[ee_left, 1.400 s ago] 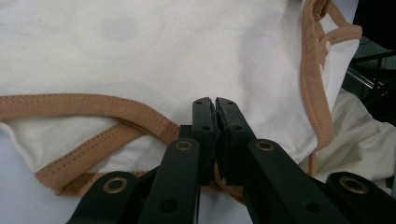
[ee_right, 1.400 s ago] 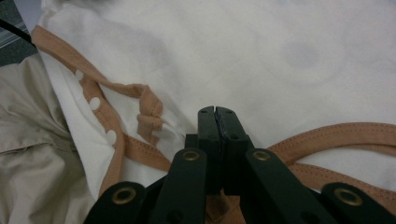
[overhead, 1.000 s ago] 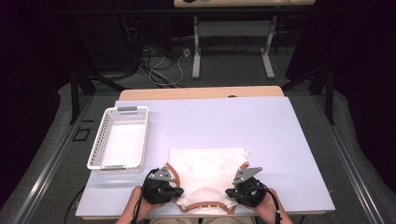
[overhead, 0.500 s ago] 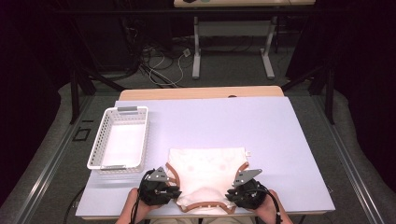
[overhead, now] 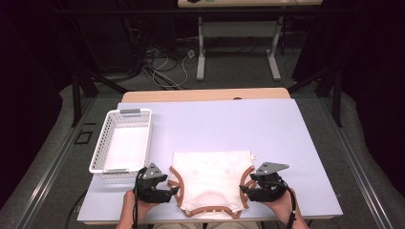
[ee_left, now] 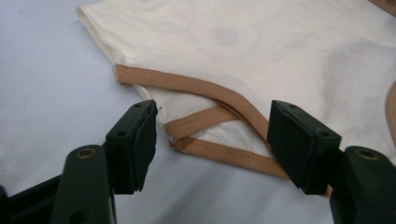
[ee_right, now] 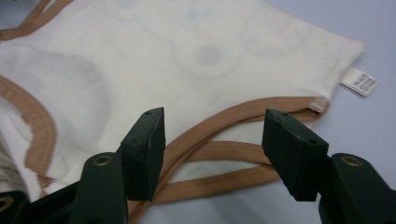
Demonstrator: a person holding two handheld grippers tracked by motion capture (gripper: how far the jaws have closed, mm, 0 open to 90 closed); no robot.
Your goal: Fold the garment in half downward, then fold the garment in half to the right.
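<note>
the person's forearms are cut off at the near edge of the high view, and the small print on the side tag [ee_right: 359, 82] of the cream garment [overhead: 210, 179] is too blurred to read. the garment lies flat on the pale lavender table [overhead: 239, 124] near its near edge, with dark floor, cables and another table's legs beyond, a white basket [overhead: 122, 143] to the left. the left gripper [overhead: 168, 192] and right gripper [overhead: 244, 189] sit at the garment's left and right tan-trimmed openings, jaws just opened, trim between them unpressed, bare table beyond.
</note>
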